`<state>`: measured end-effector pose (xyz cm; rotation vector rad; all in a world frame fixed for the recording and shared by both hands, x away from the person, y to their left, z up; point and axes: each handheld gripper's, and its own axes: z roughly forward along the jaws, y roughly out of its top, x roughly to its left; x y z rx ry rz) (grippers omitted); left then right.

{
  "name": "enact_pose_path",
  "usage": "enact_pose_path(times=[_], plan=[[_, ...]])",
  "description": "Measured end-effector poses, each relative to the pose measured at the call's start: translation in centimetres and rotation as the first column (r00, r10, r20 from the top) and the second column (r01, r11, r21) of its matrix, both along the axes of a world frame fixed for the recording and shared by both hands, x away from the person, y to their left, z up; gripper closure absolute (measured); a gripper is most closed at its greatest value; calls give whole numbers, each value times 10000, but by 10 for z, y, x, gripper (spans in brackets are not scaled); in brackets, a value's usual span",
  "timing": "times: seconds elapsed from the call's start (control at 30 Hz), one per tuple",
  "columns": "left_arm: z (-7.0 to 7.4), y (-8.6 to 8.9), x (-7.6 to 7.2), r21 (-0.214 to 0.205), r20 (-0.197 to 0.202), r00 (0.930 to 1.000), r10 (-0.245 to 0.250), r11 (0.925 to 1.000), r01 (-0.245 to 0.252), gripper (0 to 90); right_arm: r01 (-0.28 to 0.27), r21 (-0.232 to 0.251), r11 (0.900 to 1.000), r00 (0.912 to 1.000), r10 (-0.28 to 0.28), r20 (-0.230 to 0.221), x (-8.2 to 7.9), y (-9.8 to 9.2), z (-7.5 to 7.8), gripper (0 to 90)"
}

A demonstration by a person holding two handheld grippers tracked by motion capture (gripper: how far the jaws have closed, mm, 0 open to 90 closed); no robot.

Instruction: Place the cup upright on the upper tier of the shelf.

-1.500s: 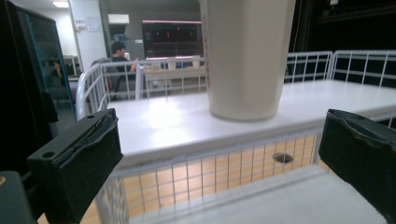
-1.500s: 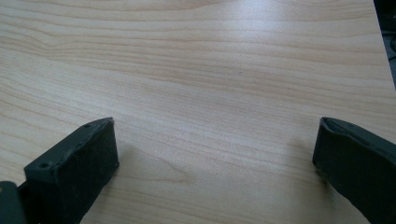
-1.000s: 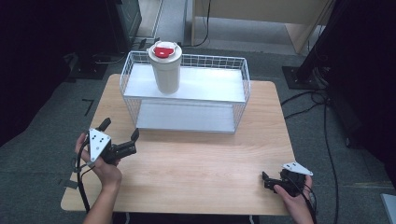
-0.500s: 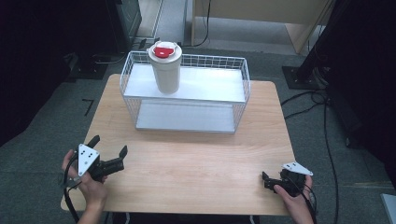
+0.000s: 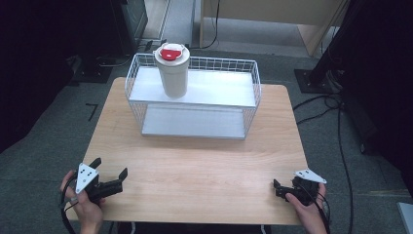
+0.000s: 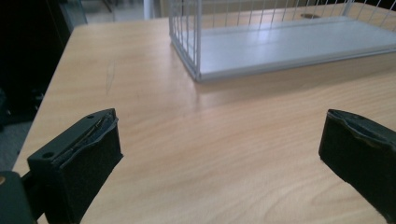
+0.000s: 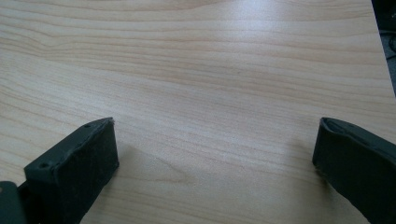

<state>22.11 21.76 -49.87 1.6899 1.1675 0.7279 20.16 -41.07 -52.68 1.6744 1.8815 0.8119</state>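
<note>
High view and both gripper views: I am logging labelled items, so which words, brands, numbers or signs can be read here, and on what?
None can be read.
Cup in the wire basket: its red lid carries a small pale patch, too small to tell whether it is print.
Table, left gripper, right gripper: no text seen.

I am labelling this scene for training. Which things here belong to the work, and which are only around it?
Belong to the work:
cup with red lid, upright on the upper shelf
wire rack
left gripper, open
right gripper, open

Only around:
table
floor cables
</note>
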Motion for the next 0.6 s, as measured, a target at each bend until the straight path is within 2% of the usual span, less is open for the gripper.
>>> enact_pose_path(times=[0.23, 0.37, 0.43, 0.53, 0.6], plan=[[-7, 12, -4, 158, -609, 9975, 347, 9993, -338, 0, 11, 2, 10000, 10000, -11, 3, 0, 0, 0, 0], [-11, 16, -4, 411, -963, 9942, 477, 9982, -439, 0, 29, 9, 10000, 10000, -29, 6, 0, 0, 0, 0], [-11, 16, -4, 444, -995, 9939, 473, 9981, -431, 0, 33, 9, 10000, 10000, -33, 7, 0, 0, 0, 0], [-13, 14, -3, 744, -1167, 9918, 513, 9963, -428, 0, 35, 10, 10000, 10000, -35, 8, 0, 0, 0, 0], [-14, 10, -1, 1148, -1291, 9896, 628, 9922, -479, 0, 40, 10, 10000, 10000, -40, 4, 0, 0, 0, 0]])
